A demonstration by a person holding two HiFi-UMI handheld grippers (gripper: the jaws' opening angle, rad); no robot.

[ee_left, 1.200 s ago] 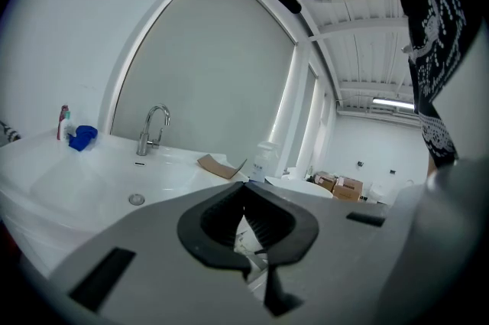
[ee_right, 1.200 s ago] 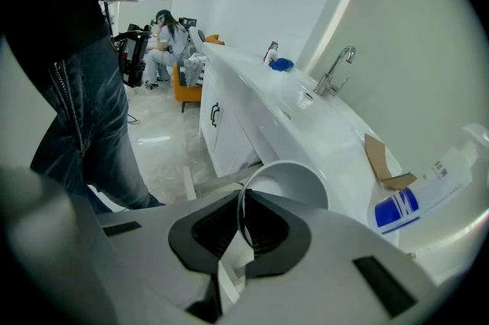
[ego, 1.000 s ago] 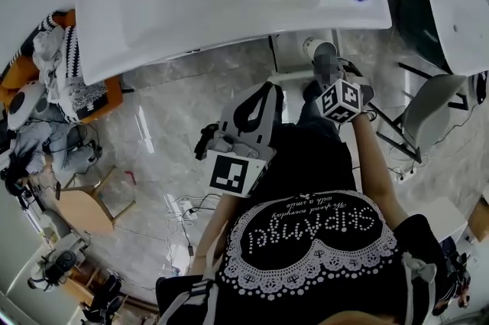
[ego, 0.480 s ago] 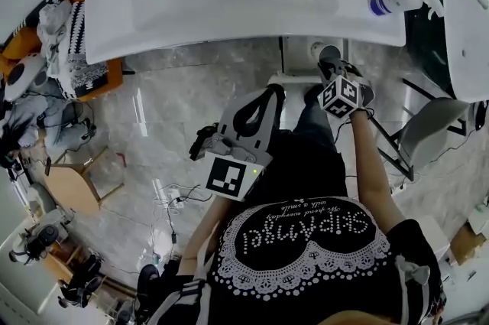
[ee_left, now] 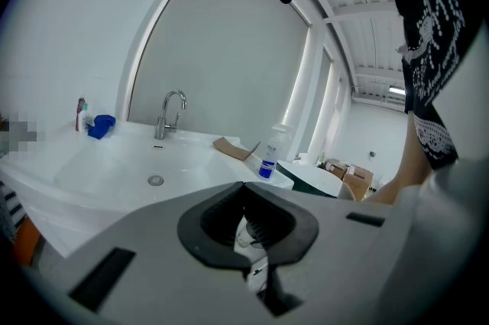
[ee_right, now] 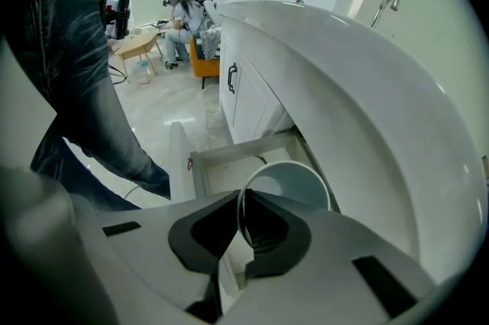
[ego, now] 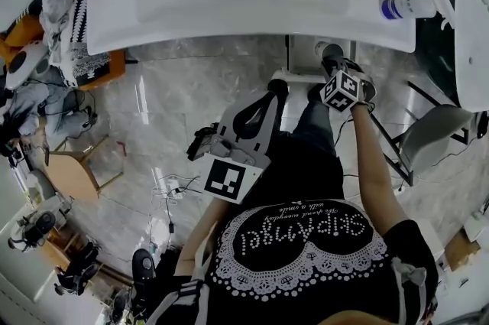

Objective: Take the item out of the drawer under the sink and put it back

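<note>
I judge the main risk to be the white cup [ee_right: 294,182] slipping, since only its thin rim is pinched, or knocking the drawer [ee_right: 229,167] wall or the washbasin [ee_right: 344,86] overhang in the tight gap. My right hand-held gripper [ee_right: 243,201] is clamped on the cup's near rim, and the cup hangs beyond the jaws over the open drawer. My left hand-held gripper [ee_left: 244,190] is closed and empty.

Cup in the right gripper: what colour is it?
White cup, clearest in the right gripper view.
</note>
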